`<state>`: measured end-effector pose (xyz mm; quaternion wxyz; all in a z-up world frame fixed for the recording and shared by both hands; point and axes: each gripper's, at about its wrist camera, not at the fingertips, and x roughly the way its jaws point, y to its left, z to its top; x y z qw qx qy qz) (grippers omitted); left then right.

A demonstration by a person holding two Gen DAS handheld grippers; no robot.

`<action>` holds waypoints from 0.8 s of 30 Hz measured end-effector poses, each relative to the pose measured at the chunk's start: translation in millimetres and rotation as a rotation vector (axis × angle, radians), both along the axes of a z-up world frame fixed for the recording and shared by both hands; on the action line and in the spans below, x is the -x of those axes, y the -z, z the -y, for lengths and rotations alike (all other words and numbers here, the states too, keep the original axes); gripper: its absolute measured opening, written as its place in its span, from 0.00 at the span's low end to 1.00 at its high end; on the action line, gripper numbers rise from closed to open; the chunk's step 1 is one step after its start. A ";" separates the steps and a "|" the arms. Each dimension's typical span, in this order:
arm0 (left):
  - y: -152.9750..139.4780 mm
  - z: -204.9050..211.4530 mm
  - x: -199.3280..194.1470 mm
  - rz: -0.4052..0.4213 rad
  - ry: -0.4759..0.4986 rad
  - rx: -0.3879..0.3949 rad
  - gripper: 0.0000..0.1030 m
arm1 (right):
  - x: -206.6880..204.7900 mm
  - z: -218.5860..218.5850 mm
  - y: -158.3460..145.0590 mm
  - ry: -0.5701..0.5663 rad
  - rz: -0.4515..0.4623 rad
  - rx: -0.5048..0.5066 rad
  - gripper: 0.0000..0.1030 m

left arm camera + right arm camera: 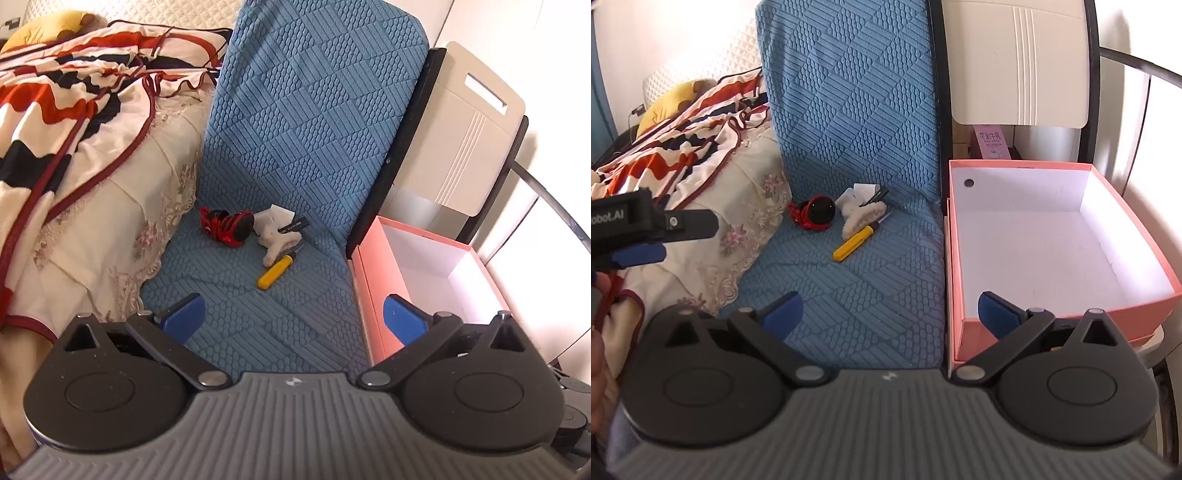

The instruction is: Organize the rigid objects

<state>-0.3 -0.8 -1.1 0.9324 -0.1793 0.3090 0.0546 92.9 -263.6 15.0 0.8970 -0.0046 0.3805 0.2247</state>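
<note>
A: Where were the things to be sorted?

B: In a small cluster on the blue quilted seat cover (280, 332), close to the foot of its backrest. A yellow-handled tool (275, 272) lay nearest the front; a fluffy white piece (277, 242) touched its tip end, with a black tag (295, 224) lying across it and a white packet (280, 214) just behind. A red and black gadget (227, 226) sat just beside the fluffy piece, on the side toward the bed.

A: And the box?

B: The pink box (1137, 221), white inside and with nothing in it, stood against the seat cover's far side from the bed, apart from the cluster. A round hole showed in its back wall.

A: The grippers?

B: The left gripper (293, 319) hung over the front of the seat cover, jaws spread wide, nothing between them. The right gripper (892, 314) was the same: wide, holding nothing, one blue pad over the seat cover, the other over the box's near wall.

A: The room around the seat cover?

B: A bed with a cream lace-trimmed spread (122, 206) and a red, black and cream blanket (55, 110) lay on one side. A cream panel (465, 140) in a dark frame stood behind the box.

A: Any writing?

B: "obot.AI" on the left gripper's body in the right wrist view. A pink carton (991, 142) behind the box carried print too small to read.
</note>
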 end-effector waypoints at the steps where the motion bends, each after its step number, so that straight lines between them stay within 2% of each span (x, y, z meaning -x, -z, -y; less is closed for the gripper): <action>1: 0.2 1.2 0.6 -0.002 0.001 0.000 1.00 | 0.0 -0.3 0.0 -0.002 0.001 0.001 1.00; 8: -3.0 -3.4 -3.6 -0.020 0.008 0.022 1.00 | 1.7 -0.3 1.0 -0.009 0.015 0.007 1.00; 15: 1.0 0.1 -3.7 -0.020 0.011 0.012 1.00 | 4.5 -1.6 10.2 -0.022 0.000 0.017 1.00; 24: 5.3 -0.3 -4.7 -0.024 0.010 0.015 1.00 | -0.9 -0.3 5.6 0.005 -0.029 0.002 1.00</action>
